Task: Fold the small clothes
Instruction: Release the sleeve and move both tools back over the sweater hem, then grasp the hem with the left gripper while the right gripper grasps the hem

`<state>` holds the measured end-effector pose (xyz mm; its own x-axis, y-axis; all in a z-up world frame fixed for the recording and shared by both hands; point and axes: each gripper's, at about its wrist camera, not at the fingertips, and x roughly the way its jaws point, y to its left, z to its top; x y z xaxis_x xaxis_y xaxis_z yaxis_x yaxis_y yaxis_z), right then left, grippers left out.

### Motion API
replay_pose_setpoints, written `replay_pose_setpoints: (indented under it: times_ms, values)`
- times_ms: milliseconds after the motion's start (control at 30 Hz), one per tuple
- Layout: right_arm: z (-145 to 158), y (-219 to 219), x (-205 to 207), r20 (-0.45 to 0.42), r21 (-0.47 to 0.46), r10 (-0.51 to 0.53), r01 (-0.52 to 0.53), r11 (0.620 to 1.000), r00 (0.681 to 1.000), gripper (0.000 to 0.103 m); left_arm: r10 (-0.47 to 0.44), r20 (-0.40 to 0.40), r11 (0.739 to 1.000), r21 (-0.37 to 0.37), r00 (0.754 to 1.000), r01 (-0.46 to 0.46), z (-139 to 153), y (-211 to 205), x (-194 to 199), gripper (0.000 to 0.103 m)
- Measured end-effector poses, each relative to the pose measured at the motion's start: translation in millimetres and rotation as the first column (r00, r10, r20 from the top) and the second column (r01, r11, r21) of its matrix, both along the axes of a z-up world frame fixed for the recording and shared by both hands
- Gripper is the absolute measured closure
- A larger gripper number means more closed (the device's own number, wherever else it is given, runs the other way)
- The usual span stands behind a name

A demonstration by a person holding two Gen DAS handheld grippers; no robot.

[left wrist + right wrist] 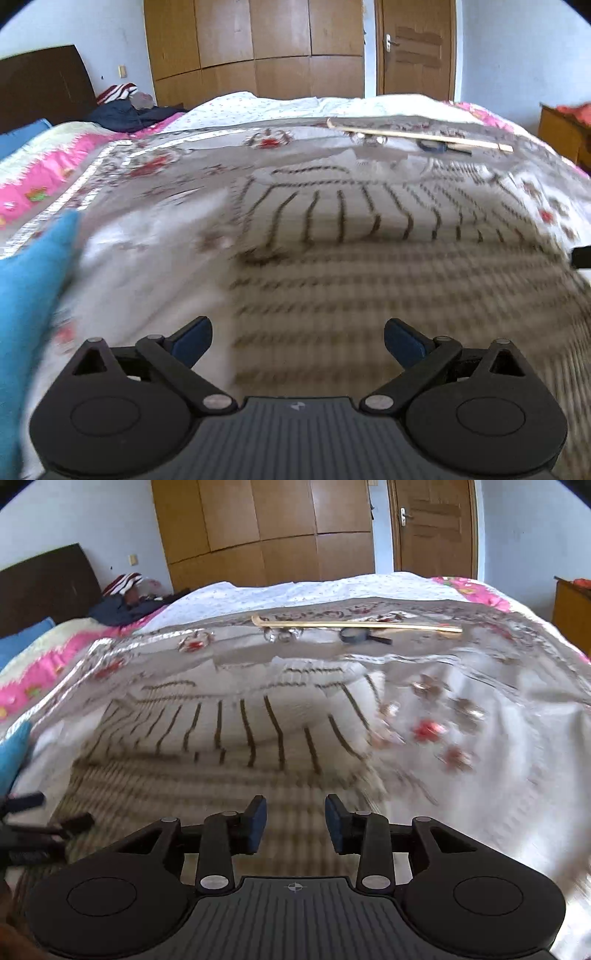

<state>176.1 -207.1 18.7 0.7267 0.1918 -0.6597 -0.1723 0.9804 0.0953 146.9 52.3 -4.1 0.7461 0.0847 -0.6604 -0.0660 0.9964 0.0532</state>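
On the bed (122, 229), spread over a floral bedsheet, lies the striped garment (351, 229), pale with thin dark stripes. Both views are blurred near the claws, so fine edges are hard to read. The left claw (297, 341) hangs low over the garment's near part with its jaws spread wide and nothing between them. The right claw (295, 821) is also over the near part, its jaws parted by a narrower gap, gripping nothing that I can see.

From either claw the garment runs ahead, away toward the wardrobe. In the left view its left edge falls just ahead of the left finger; in the right view its right edge lies ahead and to the right. Each claw is thus nearer its own side. The far part looks already doubled over the near part, its stripes turned the other way.

Beyond the garment, well apart, a wooden stick (354, 624) lies crosswise, with a magnifying glass (360, 635) just beside it.
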Motion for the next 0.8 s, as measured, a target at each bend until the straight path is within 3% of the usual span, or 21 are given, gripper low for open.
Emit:
replay_pose_setpoints:
  times_ms: [100, 300, 400, 533, 700, 800]
  values:
    - [-2, -18, -39, -0.075, 0.017, -0.018, 0.019, 1.0, 0.997, 0.068, -0.012, -0.06, 1.0, 0.009, 0.998, 0.012, 7, 13, -44, 0.0]
    - [-17, -45, -103, -0.193, 0.053, -0.039, 0.05, 0.997, 0.98, 0.068, -0.036, -0.153, 0.998, -0.06, 0.988, 0.027, 14, 22, -109, 0.0]
    - [-24, -52, -117, -0.233, 0.094, -0.032, 0.055, 0.994, 0.972, 0.066, -0.068, -0.136, 0.997, -0.031, 0.988, 0.064, 20, 11, -123, 0.0]
    - [-27, -55, -127, -0.248, 0.153, -0.008, 0.048, 0.987, 0.969, 0.066, -0.084, -0.191, 0.996, -0.03, 0.978, 0.08, 19, 6, -130, 0.004]
    - [-32, -54, -129, -0.257, 0.197, 0.03, 0.022, 0.98, 0.966, 0.066, -0.053, -0.268, 0.994, -0.107, 0.962, 0.025, 12, 14, -126, 0.041]
    - [-33, -53, -129, -0.268, 0.222, 0.058, 0.003, 0.975, 0.962, 0.066, -0.032, -0.29, 0.992, -0.123, 0.956, -0.004, 8, 16, -125, 0.05]
